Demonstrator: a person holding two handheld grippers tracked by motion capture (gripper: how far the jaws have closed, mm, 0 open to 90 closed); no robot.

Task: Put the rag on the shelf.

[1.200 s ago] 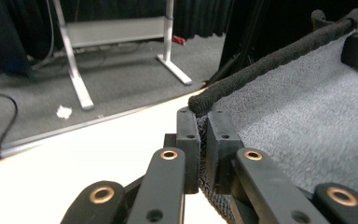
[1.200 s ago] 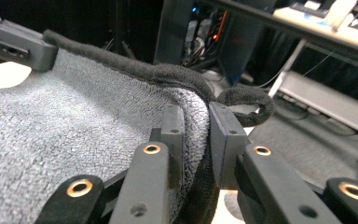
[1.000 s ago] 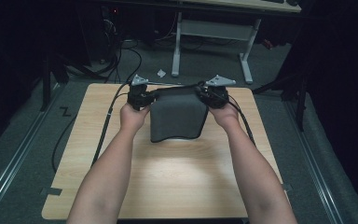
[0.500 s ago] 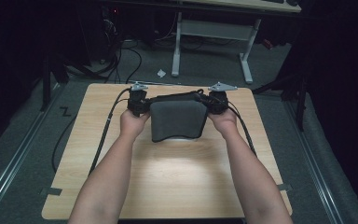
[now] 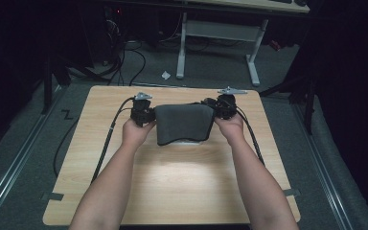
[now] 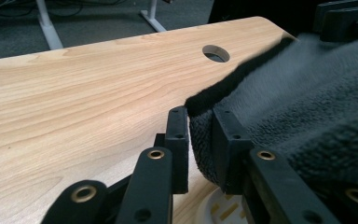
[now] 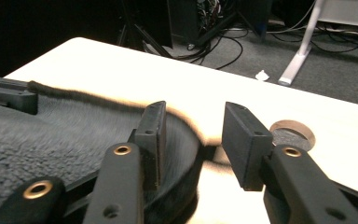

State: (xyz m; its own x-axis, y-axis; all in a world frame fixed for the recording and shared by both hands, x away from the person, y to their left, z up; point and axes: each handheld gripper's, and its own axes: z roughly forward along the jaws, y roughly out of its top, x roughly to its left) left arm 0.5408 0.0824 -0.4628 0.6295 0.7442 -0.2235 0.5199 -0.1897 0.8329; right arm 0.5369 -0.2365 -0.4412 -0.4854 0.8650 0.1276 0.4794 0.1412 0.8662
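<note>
A dark grey terry cloth (image 5: 184, 123) stretches between my two grippers over the wooden table (image 5: 172, 191), and its lower edge rests on the tabletop. My left gripper (image 5: 143, 114) is at its left corner. Those jaws have just been opening, with the cloth's corner (image 6: 203, 135) still sitting loosely between them (image 6: 199, 116). My right gripper (image 5: 224, 106) is at the right corner, and its jaws have also just been opening. They (image 7: 193, 112) stand apart, with the cloth (image 7: 51, 135) blurred and draped past the left pad (image 7: 151, 140).
A white round object (image 6: 214, 210) lies on the table under the cloth's front edge (image 5: 189, 142). A cable hole (image 6: 216, 53) is cut in the table near its far edge. White desk legs (image 5: 182, 48) and cables lie on the floor beyond.
Both hands have sunk toward the table with the cloth, whose top edge is lower. The jaws of both grippers have spread apart.
</note>
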